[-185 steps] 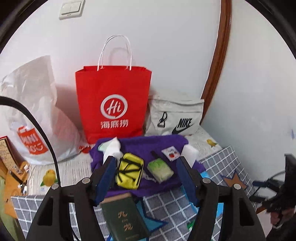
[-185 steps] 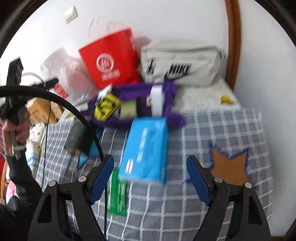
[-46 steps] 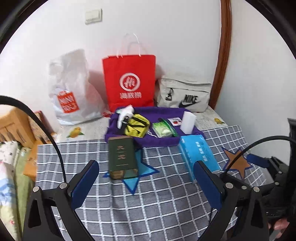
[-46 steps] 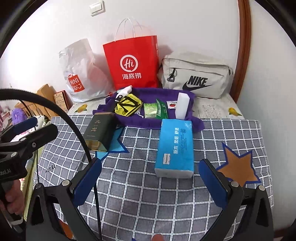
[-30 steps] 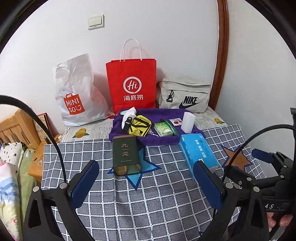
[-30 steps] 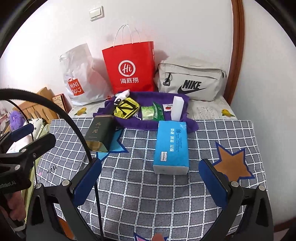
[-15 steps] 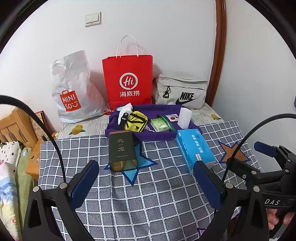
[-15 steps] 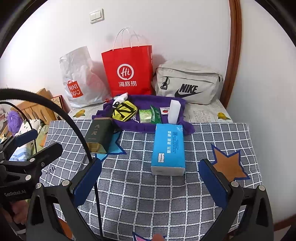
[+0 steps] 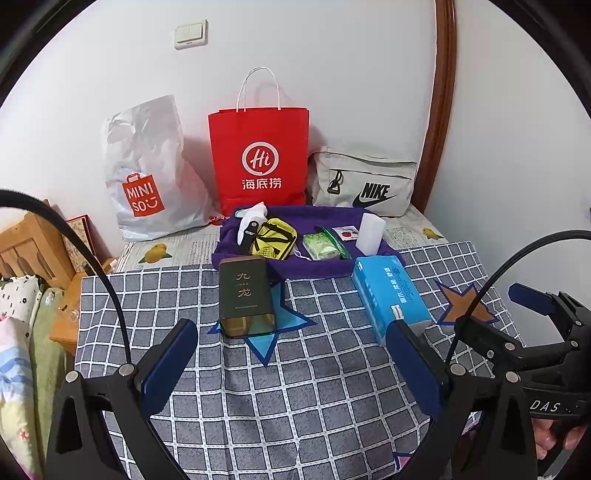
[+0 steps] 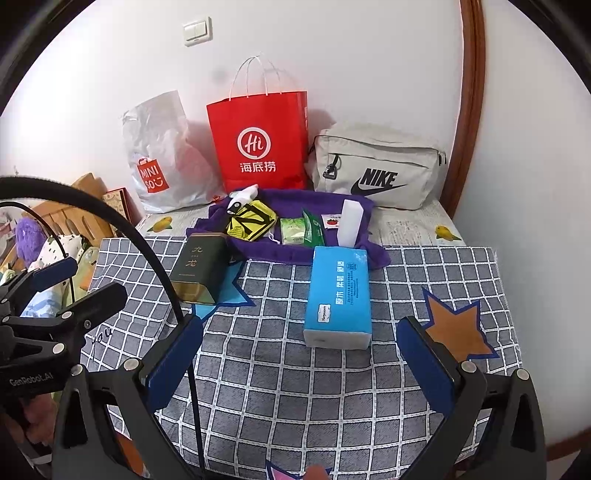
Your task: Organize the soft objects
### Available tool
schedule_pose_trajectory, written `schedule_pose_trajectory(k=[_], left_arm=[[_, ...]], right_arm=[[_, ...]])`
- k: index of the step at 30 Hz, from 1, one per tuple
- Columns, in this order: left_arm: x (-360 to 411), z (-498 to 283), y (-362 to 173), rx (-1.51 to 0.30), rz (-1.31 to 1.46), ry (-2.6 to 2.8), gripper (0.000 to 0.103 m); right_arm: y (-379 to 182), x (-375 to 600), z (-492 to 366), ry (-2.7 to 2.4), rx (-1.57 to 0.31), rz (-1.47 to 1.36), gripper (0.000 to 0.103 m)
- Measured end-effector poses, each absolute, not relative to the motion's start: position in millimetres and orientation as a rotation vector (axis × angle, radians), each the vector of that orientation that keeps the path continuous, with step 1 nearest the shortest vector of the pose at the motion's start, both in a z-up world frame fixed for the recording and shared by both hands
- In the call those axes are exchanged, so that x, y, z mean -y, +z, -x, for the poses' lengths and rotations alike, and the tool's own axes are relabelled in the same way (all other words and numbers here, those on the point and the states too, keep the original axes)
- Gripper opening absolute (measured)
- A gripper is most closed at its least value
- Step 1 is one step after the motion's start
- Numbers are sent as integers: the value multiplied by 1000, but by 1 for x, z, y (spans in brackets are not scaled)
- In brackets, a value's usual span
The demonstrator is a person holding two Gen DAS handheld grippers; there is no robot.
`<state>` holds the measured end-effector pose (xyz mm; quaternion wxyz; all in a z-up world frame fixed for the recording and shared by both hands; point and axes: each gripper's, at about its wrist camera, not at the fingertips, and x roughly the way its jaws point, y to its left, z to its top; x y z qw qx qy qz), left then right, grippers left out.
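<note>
Left hand-held gripper (image 9: pixel 291 354): spread wide, holding nothing, above the surface's (image 9: pixel 295 387) near edge.
Right hand-held gripper (image 10: pixel 301 350): likewise wide, empty.
Blue tissue pack (image 10: pixel 339 291): mid-surface, touching the purple cloth (image 10: pixel 291 254) toward the far edge.

I note the tissue pack (image 10: pixel 338 295) right of the tin (image 10: pixel 199 267); behind both lies the cloth (image 10: pixel 291 254), bags beyond against the wall.

Wall: white, ahead of me, with a light switch (image 9: pixel 190 34) up high.
Trim: brown wooden door frame (image 9: pixel 439 110) at right.
Furniture: wooden headboard (image 9: pixel 22 243) at my far left.
</note>
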<state>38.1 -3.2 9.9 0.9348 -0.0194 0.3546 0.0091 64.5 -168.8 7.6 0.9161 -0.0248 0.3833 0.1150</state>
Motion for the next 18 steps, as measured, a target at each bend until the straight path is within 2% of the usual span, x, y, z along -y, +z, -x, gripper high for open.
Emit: schedule_pose_trajectory(k=[18], left_arm=[[7,-36,10,-730,30,7,103]], right_arm=[[10,174,-63,227,-780,35,103]])
